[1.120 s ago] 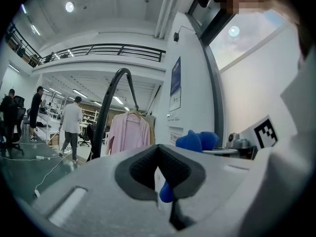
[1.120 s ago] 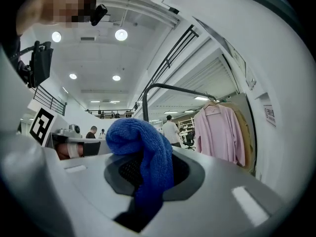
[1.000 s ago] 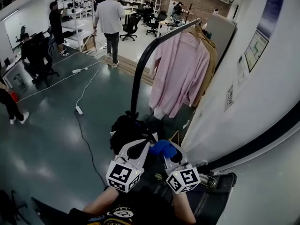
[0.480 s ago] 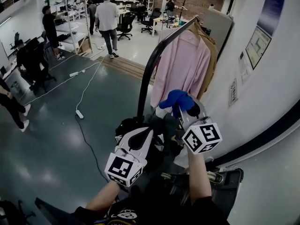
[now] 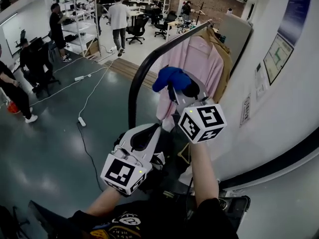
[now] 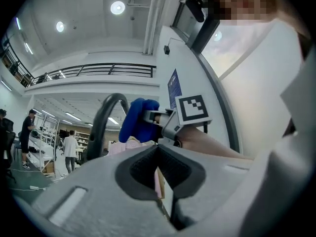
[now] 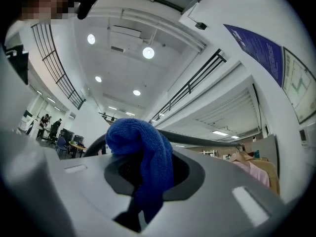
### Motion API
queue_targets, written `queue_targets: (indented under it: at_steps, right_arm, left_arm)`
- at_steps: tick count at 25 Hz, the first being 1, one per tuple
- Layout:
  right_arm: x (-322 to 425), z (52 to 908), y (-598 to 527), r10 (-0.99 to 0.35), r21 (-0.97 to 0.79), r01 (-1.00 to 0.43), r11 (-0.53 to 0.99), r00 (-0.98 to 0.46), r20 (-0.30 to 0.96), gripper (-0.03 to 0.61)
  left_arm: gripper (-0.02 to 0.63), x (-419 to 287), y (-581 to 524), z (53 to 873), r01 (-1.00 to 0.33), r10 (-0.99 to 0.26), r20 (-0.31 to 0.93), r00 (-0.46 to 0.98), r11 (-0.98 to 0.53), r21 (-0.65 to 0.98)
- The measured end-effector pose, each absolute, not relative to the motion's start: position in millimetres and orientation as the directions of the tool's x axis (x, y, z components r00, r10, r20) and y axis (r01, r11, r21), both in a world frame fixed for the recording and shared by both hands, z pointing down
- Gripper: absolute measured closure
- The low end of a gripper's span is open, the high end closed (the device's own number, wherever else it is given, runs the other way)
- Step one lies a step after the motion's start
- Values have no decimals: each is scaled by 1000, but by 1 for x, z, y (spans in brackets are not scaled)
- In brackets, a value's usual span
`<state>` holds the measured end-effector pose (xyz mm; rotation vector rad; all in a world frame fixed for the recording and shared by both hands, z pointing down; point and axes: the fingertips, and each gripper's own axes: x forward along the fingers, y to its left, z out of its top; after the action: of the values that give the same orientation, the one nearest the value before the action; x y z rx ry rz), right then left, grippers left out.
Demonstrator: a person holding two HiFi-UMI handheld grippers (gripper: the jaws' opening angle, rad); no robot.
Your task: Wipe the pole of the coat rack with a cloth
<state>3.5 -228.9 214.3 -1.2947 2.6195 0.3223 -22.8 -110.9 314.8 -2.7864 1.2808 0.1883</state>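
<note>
Gripping the blue cloth [image 5: 168, 77] in its closed jaws, my right gripper [image 5: 177, 89] sits just beside the upper bend of the coat-rack pole [image 5: 135, 86] (contact not confirmed). My left gripper [image 5: 149, 131], jaws together and empty, hangs below that bend. I judge wiping barely started; the whole pole remains.

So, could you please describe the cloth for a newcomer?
Find the black coat rack by the wall; the right gripper is raised beside its pole. The cloth is the blue wad in that gripper's jaws, unlike the pink shirt behind.
</note>
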Motion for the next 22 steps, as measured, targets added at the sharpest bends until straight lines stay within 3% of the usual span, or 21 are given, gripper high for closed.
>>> queue_targets:
  at_steps: [11, 22]
  right_arm:
    - [-12, 193, -273, -685, 46, -729, 683, -662, -305, 505]
    - [23, 188, -331, -792, -40, -821, 570, -536, -292, 505]
  left_arm:
    - [611, 16, -159, 321, -795, -787, -152, 599, -606, 4]
    - [611, 15, -181, 323, -759, -754, -141, 642, -651, 28]
